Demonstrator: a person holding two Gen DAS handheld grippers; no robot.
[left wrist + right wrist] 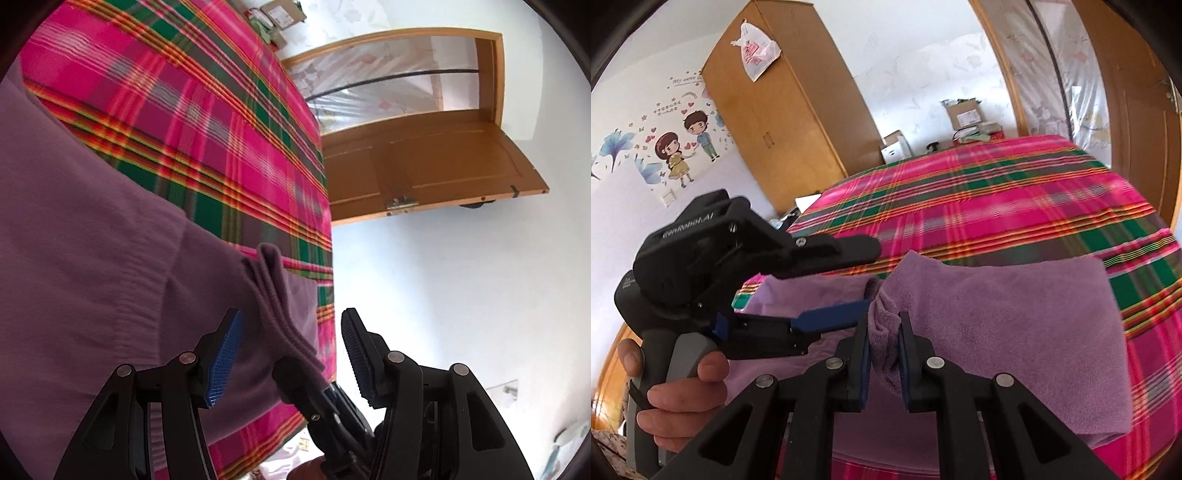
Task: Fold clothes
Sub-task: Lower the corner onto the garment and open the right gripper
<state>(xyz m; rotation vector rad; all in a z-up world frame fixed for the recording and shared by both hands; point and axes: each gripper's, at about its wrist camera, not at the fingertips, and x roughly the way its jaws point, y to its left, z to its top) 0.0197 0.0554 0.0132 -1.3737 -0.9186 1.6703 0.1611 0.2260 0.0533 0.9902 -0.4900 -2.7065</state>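
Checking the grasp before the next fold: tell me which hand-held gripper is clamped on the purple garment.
The right hand-held gripper, pinching the purple garment; the left hand-held gripper is open.

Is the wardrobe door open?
No, the wooden wardrobe in the right wrist view has its doors shut flat, with a white plastic bag hanging near its top.

Sweater (92, 258) cut off by left wrist view's left edge. Bedsheet (207, 122) stripes motion-blurred. Boxes (964, 114) beyond bed too small to identify. Left gripper's (834, 284) handle half hidden in hand (672, 391).
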